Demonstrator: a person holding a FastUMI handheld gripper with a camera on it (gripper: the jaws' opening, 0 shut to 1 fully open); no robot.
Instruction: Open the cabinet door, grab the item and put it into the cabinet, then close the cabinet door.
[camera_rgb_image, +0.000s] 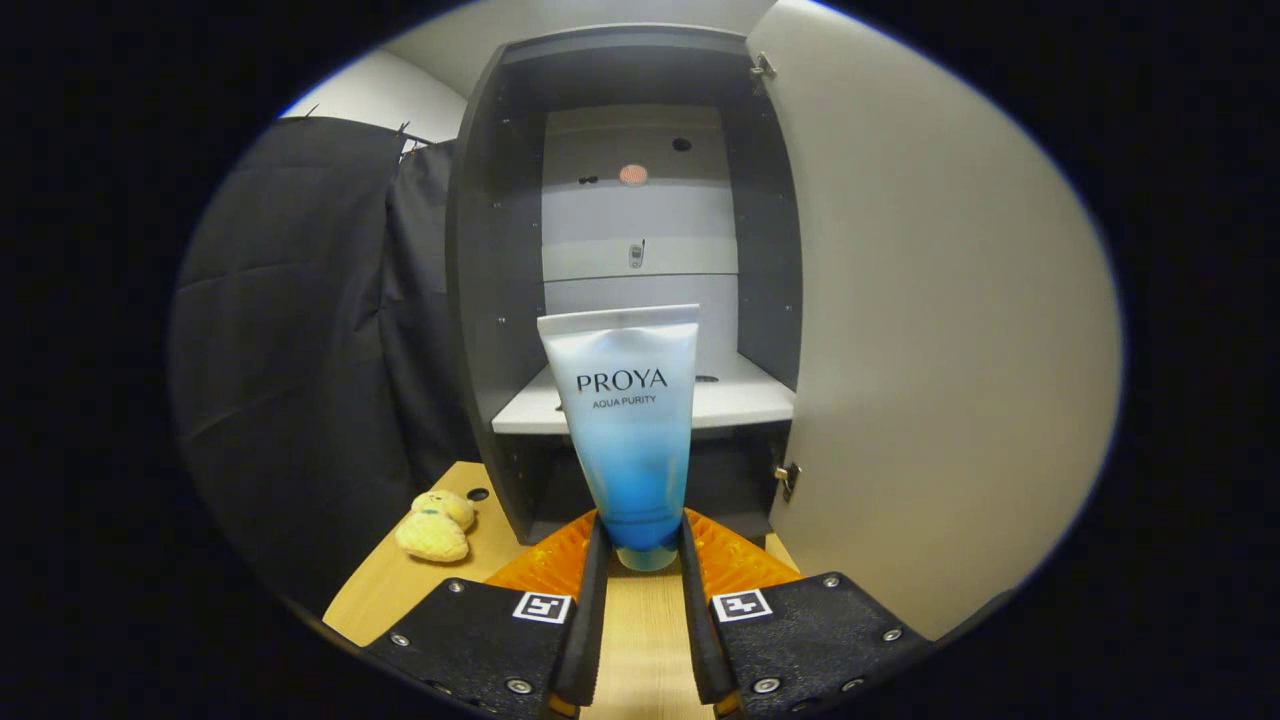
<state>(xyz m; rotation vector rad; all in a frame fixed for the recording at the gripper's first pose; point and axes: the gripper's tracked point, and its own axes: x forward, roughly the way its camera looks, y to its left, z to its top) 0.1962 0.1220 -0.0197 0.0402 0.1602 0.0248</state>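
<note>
Gripper (640, 545) clamps tube (625, 420) by its cap end, frame centre; top-heavy, could tip against cabinet shelf (740, 400) edge.

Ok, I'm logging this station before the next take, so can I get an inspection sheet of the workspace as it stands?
Surface: light wooden table, bare between the fingers.
Job's things: blue tube held upright, cap end down, just in front of the cabinet; cabinet door swung open to the right; white shelf inside, nothing seen resting on it.
Clutter: small yellow plush toy on the table, left of the cabinet.
Grippers: gripper shut on the tube's lower end, both fingers pressing its sides.
Cables: nothing seen.
Surroundings: black cloth to the left, pale wall above it.
</note>
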